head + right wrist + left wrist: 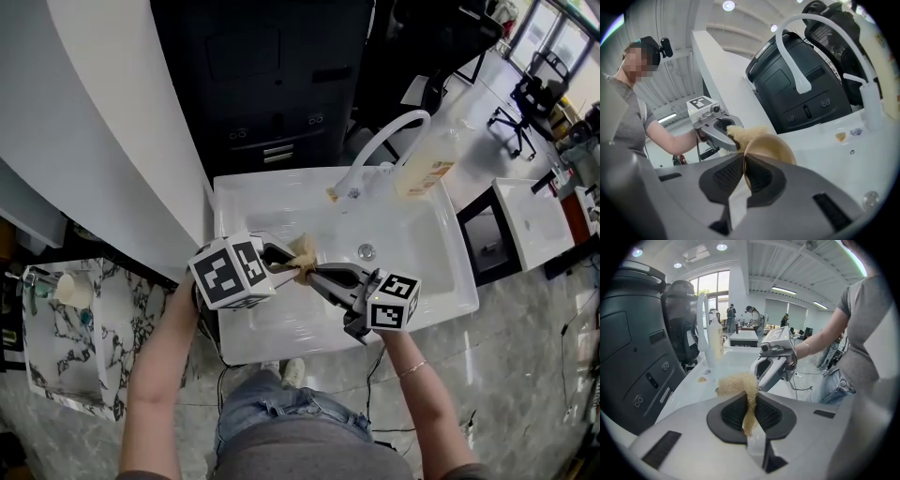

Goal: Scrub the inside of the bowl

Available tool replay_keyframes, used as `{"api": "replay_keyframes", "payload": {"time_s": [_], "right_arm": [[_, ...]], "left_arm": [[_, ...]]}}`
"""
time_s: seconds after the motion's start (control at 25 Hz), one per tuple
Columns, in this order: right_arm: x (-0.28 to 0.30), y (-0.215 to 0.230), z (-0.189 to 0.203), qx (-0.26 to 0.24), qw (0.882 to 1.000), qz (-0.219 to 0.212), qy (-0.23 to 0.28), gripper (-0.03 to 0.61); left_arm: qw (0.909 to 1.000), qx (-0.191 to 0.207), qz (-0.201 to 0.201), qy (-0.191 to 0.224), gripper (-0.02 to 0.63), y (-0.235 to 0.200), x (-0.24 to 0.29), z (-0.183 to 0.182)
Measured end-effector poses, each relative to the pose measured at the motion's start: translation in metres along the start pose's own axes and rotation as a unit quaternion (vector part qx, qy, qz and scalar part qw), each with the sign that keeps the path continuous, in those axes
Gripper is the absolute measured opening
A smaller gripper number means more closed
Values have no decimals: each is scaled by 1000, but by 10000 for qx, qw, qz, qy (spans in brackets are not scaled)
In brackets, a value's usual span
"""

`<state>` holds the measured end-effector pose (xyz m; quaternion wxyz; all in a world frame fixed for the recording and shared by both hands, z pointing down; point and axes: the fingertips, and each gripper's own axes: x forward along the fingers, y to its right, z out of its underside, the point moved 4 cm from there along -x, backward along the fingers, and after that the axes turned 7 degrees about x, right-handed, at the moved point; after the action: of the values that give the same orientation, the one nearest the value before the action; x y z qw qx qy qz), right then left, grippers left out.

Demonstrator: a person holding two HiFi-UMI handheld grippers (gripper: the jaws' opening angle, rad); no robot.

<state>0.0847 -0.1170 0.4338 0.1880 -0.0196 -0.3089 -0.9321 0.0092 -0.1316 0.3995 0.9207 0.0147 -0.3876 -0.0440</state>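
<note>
**Left gripper.** The left gripper [751, 405] has its jaws pressed together on a tan fibrous scrubber [735, 384]. A thin strand of the scrubber runs down between the dark pads. Its bulk stands out beyond the fingertips.

**Right gripper.** The right gripper [744, 165] has its jaws closed on the rim of a tan bowl [771, 148]. One finger is inside the rim and the other is outside. The bowl is tilted on edge, with its opening toward the left gripper.

**Relative position.** The two grippers point toward each other, fingertips near. In the right gripper view, the scrubber sits at the far rim of the bowl and touches it. It cannot be determined whether the scrubber reaches the inside wall.

**Location.** The bowl and the scrubber are held in the air above the white sink [281, 184]. They are over the left half of the basin, toward its near edge. Neither rests on the basin floor.

**Surroundings.**
- The drain [367, 251] lies to the right of the grippers, near the middle of the basin.
- A white arched faucet [386, 139] rises from the far edge of the sink.
- A pale bottle [427, 165] stands just beside the faucet, toward the far right corner.
</note>
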Motion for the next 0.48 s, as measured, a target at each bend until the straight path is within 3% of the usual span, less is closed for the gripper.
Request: {"api": "replay_keyframes", "payload": {"time_s": [0.48], "right_arm": [[0, -3, 5, 145, 9999, 46, 44, 21]], "left_arm": [[9995, -49, 291, 115, 44, 31, 5, -2]]}}
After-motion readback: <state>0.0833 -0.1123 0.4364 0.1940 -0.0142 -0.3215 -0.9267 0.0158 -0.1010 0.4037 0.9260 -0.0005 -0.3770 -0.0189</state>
